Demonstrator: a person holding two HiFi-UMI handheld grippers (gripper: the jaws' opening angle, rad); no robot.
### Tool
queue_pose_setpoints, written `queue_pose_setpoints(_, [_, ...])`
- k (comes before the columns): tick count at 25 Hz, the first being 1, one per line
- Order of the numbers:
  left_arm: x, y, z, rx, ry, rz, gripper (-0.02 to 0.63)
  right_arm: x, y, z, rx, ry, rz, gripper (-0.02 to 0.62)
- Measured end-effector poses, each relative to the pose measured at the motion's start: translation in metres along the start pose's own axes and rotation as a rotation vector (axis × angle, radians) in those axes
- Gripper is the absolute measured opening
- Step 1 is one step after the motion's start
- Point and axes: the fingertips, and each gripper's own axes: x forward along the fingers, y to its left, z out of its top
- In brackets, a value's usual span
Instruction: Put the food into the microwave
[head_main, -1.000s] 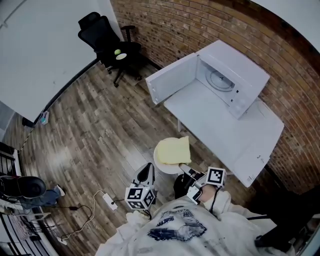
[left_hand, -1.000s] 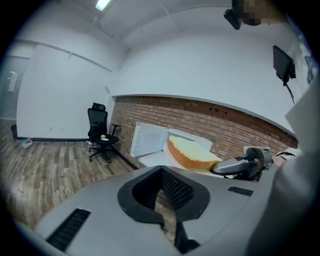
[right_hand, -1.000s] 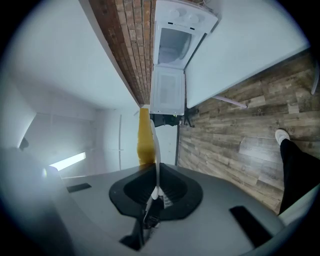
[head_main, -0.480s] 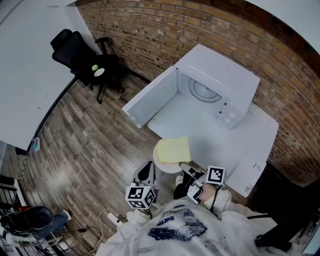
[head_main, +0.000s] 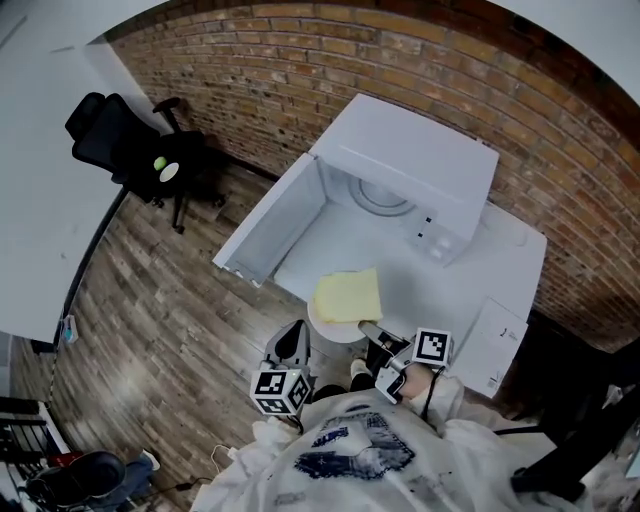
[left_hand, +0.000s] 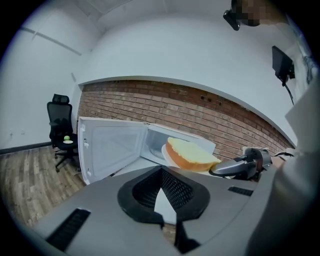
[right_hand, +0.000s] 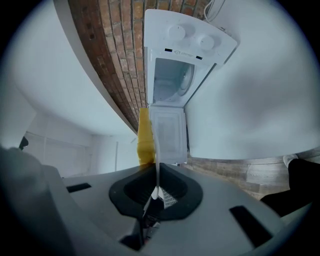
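Since a second earlier, the microwave (head_main: 410, 150) and the white bench (head_main: 500, 270) had drawn closer in the head view. The plate (head_main: 325, 330), which had hung over the wooden floor, now overlapped the bench's front edge, just before the open door (head_main: 270, 225).

On the plate lay the food (head_main: 348, 296), a thick yellow slice, flat and covering most of the plate's far half. It sat just beyond the tips of the right hand-held gripper (head_main: 364, 329), on the side toward the microwave. This hand-held gripper was clenched on the plate's near right rim. Its own view showed the plate edge-on, pinched between the jaws, with the slice to one side of it.

The left hand-held gripper (head_main: 294, 335) was beside the plate's near left rim. Its jaws stood a little apart with nothing between them, and only the bench showed through the gap. From its view the plate and slice lay ahead and to the right, clear of the jaws.

The slice was nearly square. Its slightly longer side ran across the head view from left to right, and one broad edge faced the open cavity and the turntable (head_main: 378, 200). Seen from the left hand-held gripper, it tapered toward the right hand-held gripper.
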Motion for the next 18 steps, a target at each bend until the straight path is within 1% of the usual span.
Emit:
queue_pose_setpoints(2, [0.009, -0.003, 0.003, 0.009, 0.005, -0.015, 0.008, -0.001, -0.002, 0.009, -0.009, -0.018, 0.005, 0.023])
queue_pose_setpoints(5, [0.021, -0.009, 0.007, 0.023, 0.01, -0.036, 0.008, -0.005, -0.003, 0.019, 0.02, -0.046, -0.001, 0.023])
queue_pose_setpoints(9, [0.035, -0.014, 0.011, 0.037, 0.027, -0.073, 0.008, -0.005, -0.004, 0.034, -0.014, -0.087, 0.009, 0.023])
queue_pose_setpoints(13, [0.056, -0.018, 0.017, 0.057, 0.041, -0.124, 0.008, -0.007, -0.014, 0.048, 0.039, -0.143, -0.011, 0.023])
queue_pose_setpoints(18, [0.092, -0.019, 0.032, 0.094, 0.057, -0.198, 0.008, -0.001, -0.009, 0.077, 0.01, -0.226, 0.001, 0.023])
